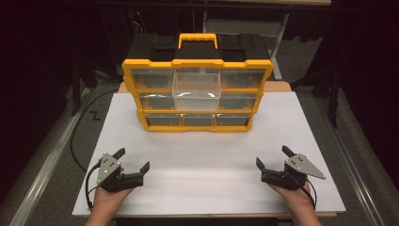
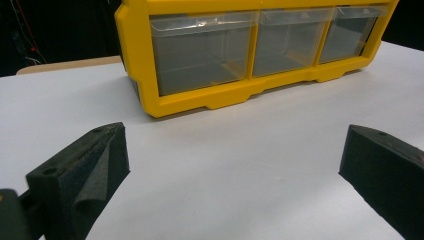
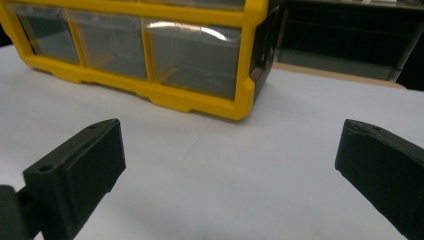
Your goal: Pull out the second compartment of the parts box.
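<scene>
A yellow and black organizer (image 1: 197,89) with clear drawers stands at the back middle of the white table top (image 1: 207,155). Its top middle drawer (image 1: 196,87) is pulled out toward me; the others look pushed in. My left gripper (image 1: 133,161) rests open near the front left edge, nothing between its jaws. My right gripper (image 1: 273,157) rests open near the front right edge, also with nothing in it. In the left gripper view the organizer's bottom row (image 2: 250,47) lies ahead; in the right gripper view its right bottom corner (image 3: 200,57) does.
A black cable (image 1: 77,141) loops off the table's left side down to the floor. A wooden edge (image 3: 340,75) shows behind the white top. Dark room and metal frames surround the table.
</scene>
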A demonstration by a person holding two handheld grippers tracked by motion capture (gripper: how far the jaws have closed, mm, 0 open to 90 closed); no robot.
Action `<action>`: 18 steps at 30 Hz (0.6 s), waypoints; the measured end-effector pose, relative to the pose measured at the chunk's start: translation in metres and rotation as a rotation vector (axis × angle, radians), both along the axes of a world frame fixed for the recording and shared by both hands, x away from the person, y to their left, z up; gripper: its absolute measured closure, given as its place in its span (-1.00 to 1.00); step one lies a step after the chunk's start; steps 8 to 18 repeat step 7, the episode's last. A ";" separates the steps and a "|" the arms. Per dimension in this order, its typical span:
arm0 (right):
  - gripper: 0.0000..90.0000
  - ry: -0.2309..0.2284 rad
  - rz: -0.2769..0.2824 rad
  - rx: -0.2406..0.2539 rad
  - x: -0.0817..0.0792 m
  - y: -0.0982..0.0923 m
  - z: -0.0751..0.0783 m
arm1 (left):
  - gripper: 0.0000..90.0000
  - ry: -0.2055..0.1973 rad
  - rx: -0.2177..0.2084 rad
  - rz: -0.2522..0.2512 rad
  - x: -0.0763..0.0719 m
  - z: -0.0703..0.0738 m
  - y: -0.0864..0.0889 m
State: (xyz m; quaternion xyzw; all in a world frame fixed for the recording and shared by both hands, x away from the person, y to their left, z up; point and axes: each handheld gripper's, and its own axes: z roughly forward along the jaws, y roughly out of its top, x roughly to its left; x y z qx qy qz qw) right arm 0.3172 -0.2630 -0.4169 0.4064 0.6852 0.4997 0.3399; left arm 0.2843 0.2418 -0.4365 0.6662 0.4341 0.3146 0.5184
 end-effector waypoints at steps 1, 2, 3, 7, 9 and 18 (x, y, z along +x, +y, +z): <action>-0.97 -0.004 0.001 0.003 -0.001 0.000 0.001 | -0.99 0.000 0.001 0.000 0.000 0.000 0.000; -0.97 0.001 0.001 0.001 -0.001 0.000 0.000 | -0.99 -0.001 0.001 0.000 0.000 0.000 0.000; -0.97 0.011 0.002 -0.002 0.000 0.000 -0.001 | -0.99 0.000 0.001 0.000 0.000 0.000 0.000; -0.97 0.035 0.003 -0.009 0.002 0.001 -0.003 | -0.99 -0.002 0.001 -0.001 0.000 0.000 0.000; -0.97 0.035 0.003 -0.009 0.002 0.001 -0.003 | -0.99 -0.002 0.001 -0.001 0.000 0.000 0.000; -0.97 0.035 0.003 -0.009 0.002 0.001 -0.003 | -0.99 -0.002 0.001 -0.001 0.000 0.000 0.000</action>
